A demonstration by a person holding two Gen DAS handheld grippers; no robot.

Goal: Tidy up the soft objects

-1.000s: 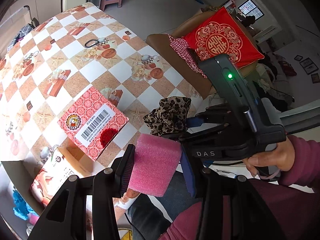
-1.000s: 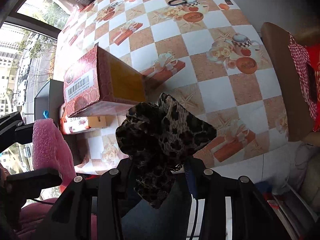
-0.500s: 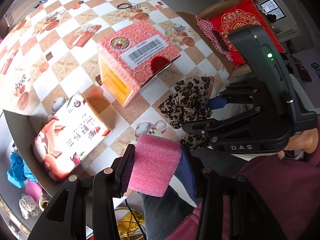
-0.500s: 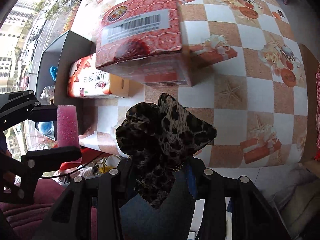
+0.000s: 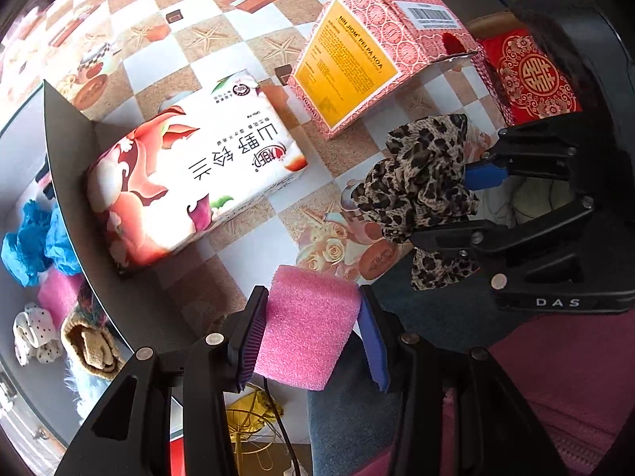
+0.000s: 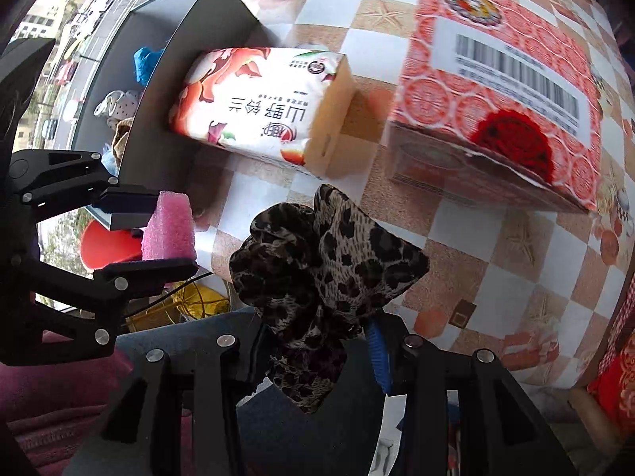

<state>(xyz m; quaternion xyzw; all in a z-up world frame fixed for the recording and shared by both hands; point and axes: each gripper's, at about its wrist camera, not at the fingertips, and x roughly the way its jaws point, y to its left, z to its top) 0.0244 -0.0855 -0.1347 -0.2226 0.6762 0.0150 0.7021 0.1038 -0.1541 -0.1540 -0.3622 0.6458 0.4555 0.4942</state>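
My left gripper (image 5: 313,337) is shut on a pink foam block (image 5: 307,327), held over the near edge of the table. The right wrist view shows that block (image 6: 168,228) at the left between the same pads. My right gripper (image 6: 317,347) is shut on a bunched leopard-print cloth (image 6: 329,265), which sticks up between its fingers; in the left wrist view this cloth (image 5: 420,182) hangs at the right. A dark grey bin (image 5: 67,182) at the left edge holds several soft things: a blue cloth (image 5: 31,246), a spotted white piece (image 5: 33,331) and a tan knit item (image 5: 91,347).
A floral tissue pack (image 5: 190,174) lies beside the bin on the checkered tablecloth (image 5: 206,35). Behind it stands a red patterned carton (image 5: 381,47) with a yellow label. A red cushion (image 5: 532,79) rests on a chair at the right. A person's maroon sleeve (image 5: 555,396) is below.
Both grippers have swung left and down towards the grey bin, rolling as they went. The bin and tissue pack now fill more of both views. Both grips are unchanged.
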